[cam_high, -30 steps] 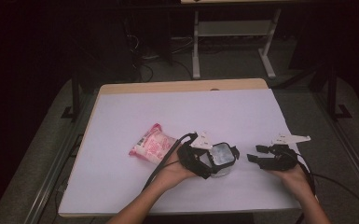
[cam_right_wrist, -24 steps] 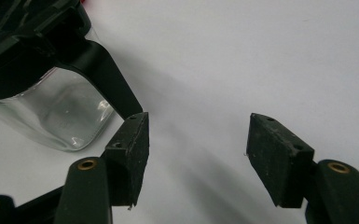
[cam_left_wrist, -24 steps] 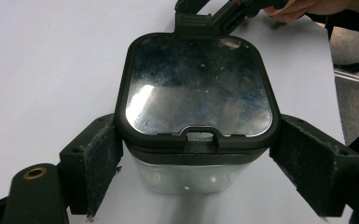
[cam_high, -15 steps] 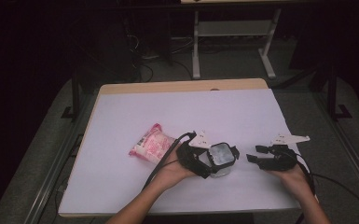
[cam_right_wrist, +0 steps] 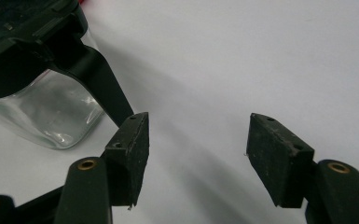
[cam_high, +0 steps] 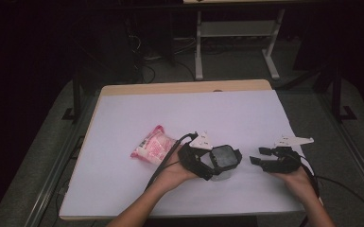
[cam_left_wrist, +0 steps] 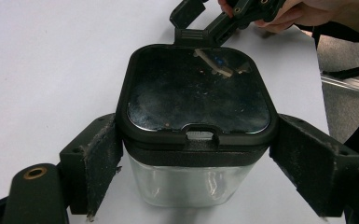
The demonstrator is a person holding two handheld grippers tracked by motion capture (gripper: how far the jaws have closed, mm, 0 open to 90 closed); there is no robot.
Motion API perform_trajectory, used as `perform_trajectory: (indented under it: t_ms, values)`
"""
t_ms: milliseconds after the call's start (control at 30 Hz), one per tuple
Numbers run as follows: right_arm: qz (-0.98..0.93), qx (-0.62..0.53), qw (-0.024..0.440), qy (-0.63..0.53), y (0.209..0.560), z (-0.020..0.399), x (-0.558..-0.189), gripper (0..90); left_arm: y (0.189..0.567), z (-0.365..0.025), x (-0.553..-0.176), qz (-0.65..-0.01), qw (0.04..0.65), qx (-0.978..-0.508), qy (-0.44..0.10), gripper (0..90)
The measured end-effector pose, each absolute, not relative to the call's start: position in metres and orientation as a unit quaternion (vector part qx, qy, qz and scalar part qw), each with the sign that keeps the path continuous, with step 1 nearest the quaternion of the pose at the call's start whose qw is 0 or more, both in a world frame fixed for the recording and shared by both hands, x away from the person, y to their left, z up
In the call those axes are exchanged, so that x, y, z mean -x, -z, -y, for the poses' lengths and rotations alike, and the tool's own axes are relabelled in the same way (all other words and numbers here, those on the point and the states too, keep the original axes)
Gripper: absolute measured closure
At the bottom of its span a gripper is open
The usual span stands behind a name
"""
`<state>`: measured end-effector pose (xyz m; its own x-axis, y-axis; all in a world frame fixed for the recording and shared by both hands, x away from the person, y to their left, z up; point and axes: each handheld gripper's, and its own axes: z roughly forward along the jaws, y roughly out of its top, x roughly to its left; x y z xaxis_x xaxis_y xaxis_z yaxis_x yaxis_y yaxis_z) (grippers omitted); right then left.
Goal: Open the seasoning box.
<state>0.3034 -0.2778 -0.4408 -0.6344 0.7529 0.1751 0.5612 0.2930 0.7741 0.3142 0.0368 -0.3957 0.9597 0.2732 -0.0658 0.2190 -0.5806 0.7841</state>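
A clear square container with a black lid [cam_high: 226, 156] stands on the white table top [cam_high: 194, 109], near the front edge. My left gripper [cam_high: 221, 163] is shut on it, one pad on each side of the lid rim. In the left gripper view the lid [cam_left_wrist: 198, 93] sits closed between the two pads [cam_left_wrist: 95, 163]. My right gripper [cam_high: 260, 156] rests just right of the container, open, jaws pointing at it. Between its pads [cam_right_wrist: 130, 149] there is only bare table. The container's clear wall [cam_right_wrist: 42, 112] shows to its upper left.
A pink snack packet [cam_high: 152, 148] lies on the table left of my left hand. A wooden strip [cam_high: 184, 87] edges the table's far side. Metal frame legs [cam_high: 198, 42] and cables stand on the dark floor beyond.
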Motion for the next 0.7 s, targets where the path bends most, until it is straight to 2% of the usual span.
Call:
perform_trajectory:
  t_ms: [700]
  values:
    - [-0.799, -0.407, 0.112, -0.429, 0.4417, 0.2758, -0.3038, 38.2, 0.4004, -0.0449, -0.3102, -0.128, 0.421, -0.897, -0.036, 17.1]
